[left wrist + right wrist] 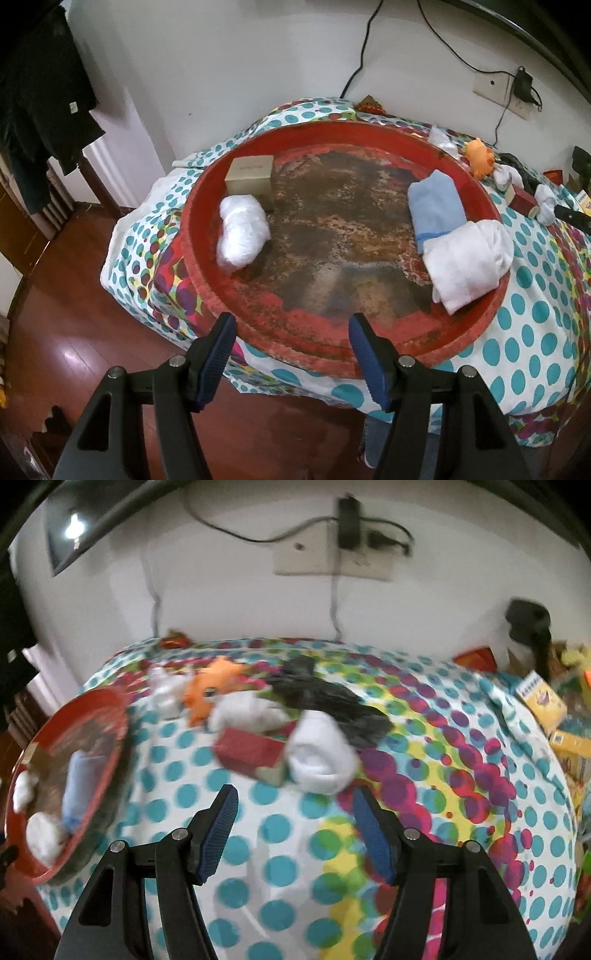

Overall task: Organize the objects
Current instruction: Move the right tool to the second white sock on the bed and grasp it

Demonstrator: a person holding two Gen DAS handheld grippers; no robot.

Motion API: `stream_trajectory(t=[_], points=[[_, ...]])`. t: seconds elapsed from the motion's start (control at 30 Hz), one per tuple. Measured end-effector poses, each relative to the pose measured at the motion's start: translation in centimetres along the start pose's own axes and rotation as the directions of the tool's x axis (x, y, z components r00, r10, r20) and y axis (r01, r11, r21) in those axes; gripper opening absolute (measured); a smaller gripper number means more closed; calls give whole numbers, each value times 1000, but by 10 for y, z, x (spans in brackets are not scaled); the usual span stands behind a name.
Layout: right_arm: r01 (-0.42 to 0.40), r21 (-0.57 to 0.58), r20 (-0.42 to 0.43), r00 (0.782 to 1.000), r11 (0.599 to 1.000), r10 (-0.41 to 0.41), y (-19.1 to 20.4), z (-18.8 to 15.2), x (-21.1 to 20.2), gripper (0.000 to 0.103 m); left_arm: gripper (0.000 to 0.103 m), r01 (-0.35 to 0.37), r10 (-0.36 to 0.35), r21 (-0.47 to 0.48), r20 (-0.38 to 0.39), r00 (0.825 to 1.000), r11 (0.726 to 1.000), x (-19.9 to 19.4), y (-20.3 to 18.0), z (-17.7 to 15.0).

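Both tongs released and empty: left tongs (291,332) over the red tray's (207,184) near rim, right tongs (293,805) just short of the white roll (319,760) beside that tray on the counter.

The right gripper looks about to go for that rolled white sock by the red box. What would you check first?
1. Right gripper open, fingers empty: ok.
2. Rolled white sock in front of the fingers, not yet between them: ok.
3. Sock free of neighbours: not ok; it touches the red box and the dark grey cloth.
4. Sharp view: not ok, blurred.
5. Bare space in the round red tray: ok.
6. Left gripper open, empty, at the tray's near rim: ok.
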State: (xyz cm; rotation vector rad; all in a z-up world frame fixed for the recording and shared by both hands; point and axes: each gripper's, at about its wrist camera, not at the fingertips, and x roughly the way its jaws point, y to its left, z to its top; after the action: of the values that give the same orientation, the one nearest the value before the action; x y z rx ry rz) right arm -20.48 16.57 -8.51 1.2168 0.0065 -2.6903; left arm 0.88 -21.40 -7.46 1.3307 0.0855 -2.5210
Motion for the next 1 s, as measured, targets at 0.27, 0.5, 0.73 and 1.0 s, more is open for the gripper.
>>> stream_trajectory(t=[0.27,0.5,0.73,1.0], points=[[40,39,-7,999,998,-40,-11,7,36,62,65,-21,21,41,18,1000,999,-3,-8,1],[31,13,-3,1000,999,-31,-10,11,54,53,65,-15,12,70,34,999,997,-13,-19,6],[17,11,-13,1000,1000,-16,-8,12,58,49,65,-19,13,130,49,999,991,-18,-42,20],[26,4,-12,1000,1000,-26,-10,10,55,48,65,5,-15,171,60,998,985,-22,-67,31]])
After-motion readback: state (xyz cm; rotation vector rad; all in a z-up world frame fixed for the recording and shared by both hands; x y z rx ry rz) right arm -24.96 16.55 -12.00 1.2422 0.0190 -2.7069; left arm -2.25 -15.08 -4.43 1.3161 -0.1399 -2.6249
